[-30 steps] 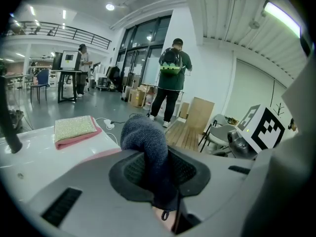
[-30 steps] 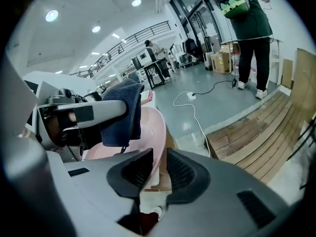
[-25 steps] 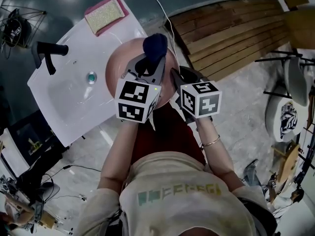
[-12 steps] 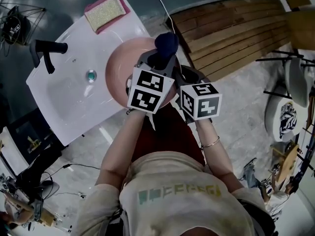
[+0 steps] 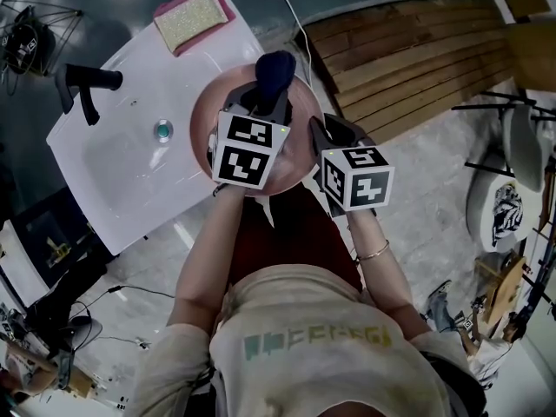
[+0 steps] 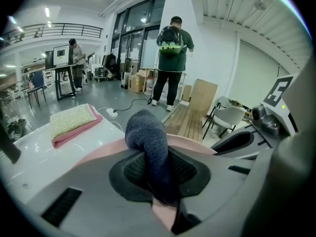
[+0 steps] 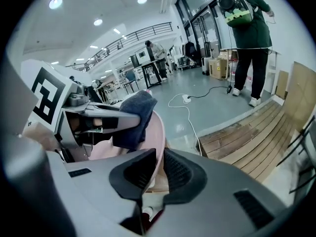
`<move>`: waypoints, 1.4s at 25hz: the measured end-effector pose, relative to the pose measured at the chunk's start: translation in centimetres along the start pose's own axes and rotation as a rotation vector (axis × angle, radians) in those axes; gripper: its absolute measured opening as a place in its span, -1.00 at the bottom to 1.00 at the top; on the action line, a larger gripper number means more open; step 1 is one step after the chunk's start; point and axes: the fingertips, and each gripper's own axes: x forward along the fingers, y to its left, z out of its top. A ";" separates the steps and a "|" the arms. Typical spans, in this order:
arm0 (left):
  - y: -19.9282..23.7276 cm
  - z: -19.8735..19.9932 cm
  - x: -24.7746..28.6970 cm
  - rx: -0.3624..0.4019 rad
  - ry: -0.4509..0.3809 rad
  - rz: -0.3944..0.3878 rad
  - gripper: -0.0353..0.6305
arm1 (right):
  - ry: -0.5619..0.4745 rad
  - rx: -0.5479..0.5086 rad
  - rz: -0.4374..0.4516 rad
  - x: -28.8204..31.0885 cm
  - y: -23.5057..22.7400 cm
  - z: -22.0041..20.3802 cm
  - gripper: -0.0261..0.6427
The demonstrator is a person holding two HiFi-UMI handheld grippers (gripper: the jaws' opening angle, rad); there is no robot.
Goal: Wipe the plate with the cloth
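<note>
— What carries everything here?
— A white counter (image 5: pixel 113 172) with a basin sunk into it, to the left of the left hand-held gripper (image 5: pixel 261 102).
— And on it?
— A yellowish pad (image 5: pixel 189 17) lies on a folded pink towel (image 5: pixel 221 3) at the far corner, beyond that hand-held gripper and to its left. A black tap (image 5: pixel 87 83) stands well to the left, and a round drain (image 5: pixel 162 130) sits in the basin between the tap and the hand-held gripper.
— Around the counter?
— Grey floor (image 5: pixel 434 198). Wooden boards (image 5: pixel 408 50) lie on it beyond the right hand-held gripper (image 5: pixel 314 129) and to its right. A white cable (image 5: pixel 291 16) runs along their near edge.
</note>
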 end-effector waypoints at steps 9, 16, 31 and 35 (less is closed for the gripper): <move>3.3 -1.2 -1.8 -0.031 0.021 0.073 -0.65 | -0.006 -0.034 -0.032 0.1 0.6 0.2 -0.70; 5.3 -2.1 -3.3 -0.071 0.032 0.113 -0.65 | -0.006 -0.041 -0.052 0.2 0.6 0.3 -0.70; 7.1 -2.3 -8.9 -0.086 -0.014 0.196 -0.65 | -0.015 -0.025 -0.089 -0.2 0.6 -0.1 -0.70; 4.4 -1.4 -9.3 -0.057 -0.018 0.130 -0.65 | -0.034 -0.001 -0.098 -0.6 0.3 0.1 -0.70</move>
